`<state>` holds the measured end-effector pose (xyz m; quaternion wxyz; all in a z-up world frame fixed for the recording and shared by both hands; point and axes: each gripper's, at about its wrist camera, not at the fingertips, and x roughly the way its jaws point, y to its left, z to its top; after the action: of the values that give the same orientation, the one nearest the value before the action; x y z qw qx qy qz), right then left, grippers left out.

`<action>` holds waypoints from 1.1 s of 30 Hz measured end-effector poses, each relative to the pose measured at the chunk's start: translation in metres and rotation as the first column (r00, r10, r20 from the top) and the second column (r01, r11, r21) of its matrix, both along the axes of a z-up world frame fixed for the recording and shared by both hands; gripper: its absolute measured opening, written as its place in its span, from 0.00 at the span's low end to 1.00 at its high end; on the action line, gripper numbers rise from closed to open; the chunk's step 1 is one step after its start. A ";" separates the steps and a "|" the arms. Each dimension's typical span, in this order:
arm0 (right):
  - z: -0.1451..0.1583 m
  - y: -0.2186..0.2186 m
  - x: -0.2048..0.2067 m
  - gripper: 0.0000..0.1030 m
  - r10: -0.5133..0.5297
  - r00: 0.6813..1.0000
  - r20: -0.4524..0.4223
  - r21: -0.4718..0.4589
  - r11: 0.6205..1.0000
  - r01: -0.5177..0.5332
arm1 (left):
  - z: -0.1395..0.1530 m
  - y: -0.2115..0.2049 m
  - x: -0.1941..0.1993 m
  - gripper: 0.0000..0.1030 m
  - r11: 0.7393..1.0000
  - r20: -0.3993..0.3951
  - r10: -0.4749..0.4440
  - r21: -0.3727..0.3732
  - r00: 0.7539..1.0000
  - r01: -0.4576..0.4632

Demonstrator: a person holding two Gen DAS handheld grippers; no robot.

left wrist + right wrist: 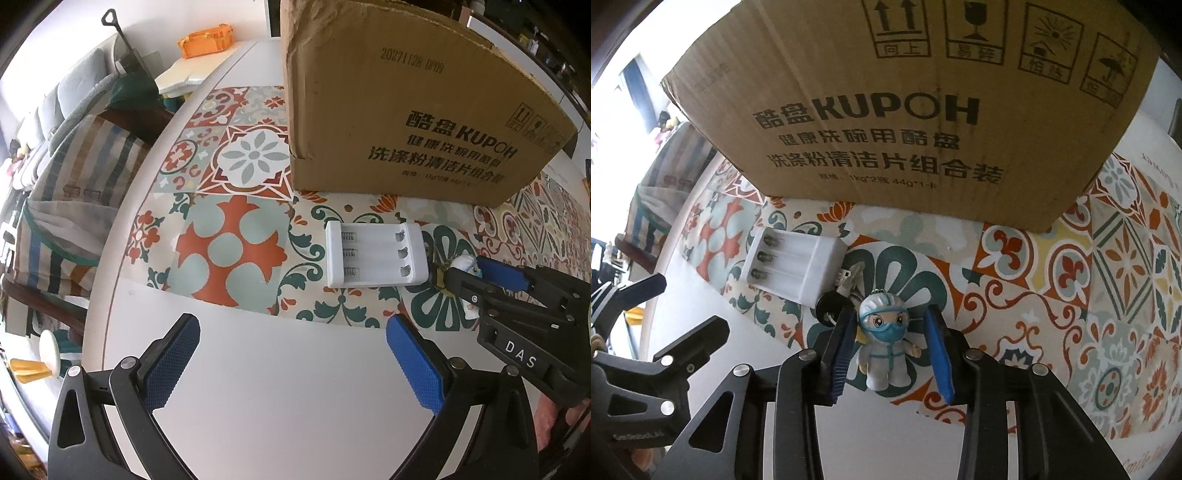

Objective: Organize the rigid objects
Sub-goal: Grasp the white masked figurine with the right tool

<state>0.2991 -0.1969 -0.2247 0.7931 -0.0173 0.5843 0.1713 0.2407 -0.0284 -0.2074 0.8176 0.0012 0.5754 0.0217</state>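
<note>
Patterned tiles in orange, green and cream are covering the middle of the white table (258,369) we are working over, and a big brown cardboard box (905,110) is standing at the far side of it. Just in front of the box, a white battery holder (375,254) is lying flat with its three slots facing up. Beside it, we are looking at a small toy figure (884,339) in a white suit, goggles and blue mask, lying on its back on a green flower tile, with a key ring and clip near its head. We are holding our right gripper (890,347) down around this figure, one blue pad on either side of it; the left pad is touching it, while a thin gap is showing at the other. Our left gripper (293,354) is hanging over bare white tabletop with its fingers spread wide apart and nothing between them.
</note>
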 end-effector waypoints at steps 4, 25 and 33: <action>-0.003 0.005 -0.002 0.27 0.002 1.000 0.004 -0.004 1.000 -0.002 | -0.001 0.001 0.001 1.00 1.000 0.003 -0.002 -0.007 1.000 0.002; 0.026 -0.031 -0.022 0.27 -0.131 0.989 0.072 0.032 0.991 0.129 | -0.008 -0.023 0.019 1.00 0.990 0.010 -0.113 -0.085 0.994 0.113; 0.023 -0.047 -0.022 0.27 -0.163 0.984 0.064 0.045 0.986 0.160 | -0.019 -0.034 0.032 1.00 0.986 -0.007 -0.149 -0.080 0.989 0.147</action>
<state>0.2767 -0.2442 -0.2019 0.8239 0.0403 0.5529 0.1173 0.2727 -0.0625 -0.2261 0.8126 0.0119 0.5794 -0.0618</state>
